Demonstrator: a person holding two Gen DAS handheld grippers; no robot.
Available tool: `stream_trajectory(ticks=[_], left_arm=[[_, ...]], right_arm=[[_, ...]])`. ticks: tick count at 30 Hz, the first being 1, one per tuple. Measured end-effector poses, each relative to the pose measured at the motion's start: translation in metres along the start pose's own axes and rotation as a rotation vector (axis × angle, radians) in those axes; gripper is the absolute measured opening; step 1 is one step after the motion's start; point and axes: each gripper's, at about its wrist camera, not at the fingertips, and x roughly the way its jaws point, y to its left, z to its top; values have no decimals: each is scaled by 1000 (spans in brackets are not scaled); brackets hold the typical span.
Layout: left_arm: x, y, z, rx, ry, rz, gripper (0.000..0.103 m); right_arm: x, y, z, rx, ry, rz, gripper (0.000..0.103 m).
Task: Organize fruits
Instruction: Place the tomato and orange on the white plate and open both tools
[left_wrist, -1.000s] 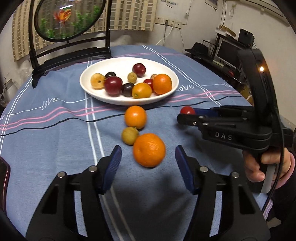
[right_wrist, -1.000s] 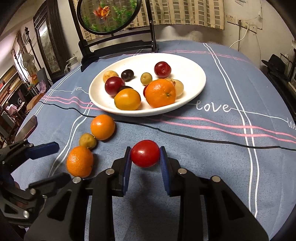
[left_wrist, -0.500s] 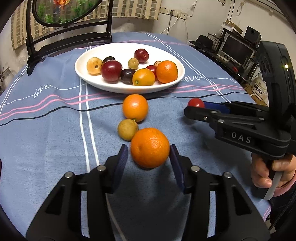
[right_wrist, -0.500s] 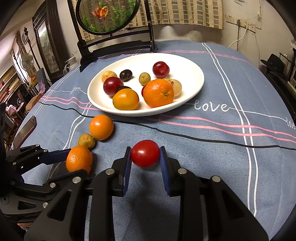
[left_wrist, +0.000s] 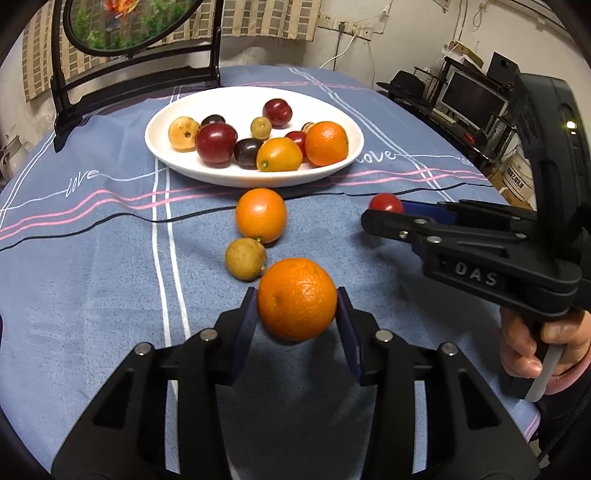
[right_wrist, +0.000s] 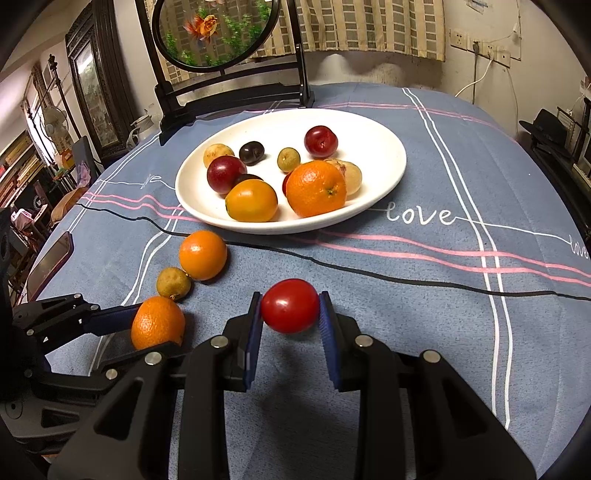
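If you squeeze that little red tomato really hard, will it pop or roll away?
Probably yes to both. The red tomato looks smooth, shiny and thin-skinned, so hard squeezing might split it. It is round, so if the right gripper let go it could roll across the tablecloth. It looks small, so likely light.

a home: clothed table, curtains.

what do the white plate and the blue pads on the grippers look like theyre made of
Plate: probably glazed ceramic, as it is smooth, white and faintly glossy, though melamine would look similar.
Pads: likely rubber or soft plastic, since they are matte blue with fine ribbing on the faces gripping the tomato.
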Motion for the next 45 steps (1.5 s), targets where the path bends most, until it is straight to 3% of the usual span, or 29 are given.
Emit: stream_trajectory(ticks=[5,9,13,20,26,31,33,35,38,41,43,45], left_arm=[[-17,0,3,3,-63,-14,43],[-29,14,18,-26,-105,-54,43],[-33,35,55,-59,-157,-67,43],[-5,55,120,-108,-228,13,43],[43,60,161,-126,-187,70,43],[67,62,168,-132,-142,80,45],[64,64,166,-132,-154,98,68],[51,64,165,-128,-195,140,75],[25,63,159,-140,-238,134,88],[-3,61,147,-153,-272,141,94],[-18,60,134,-150,-276,160,98],[-28,57,121,-133,-267,168,99]], right_arm=[[-7,4,0,-23,-38,28,30],[-18,5,9,-34,-142,46,30],[-17,-5,27,2,-200,31,30],[10,-19,79,51,-280,7,30],[46,-24,108,52,-236,-17,30],[64,-23,114,18,-174,10,31],[66,-22,115,13,-157,15,39],[60,-21,114,12,-170,14,39],[45,-16,113,-6,-182,1,39],[29,-9,106,-13,-199,6,39],[17,-5,99,-15,-210,11,53],[6,2,88,-27,-220,10,54]])
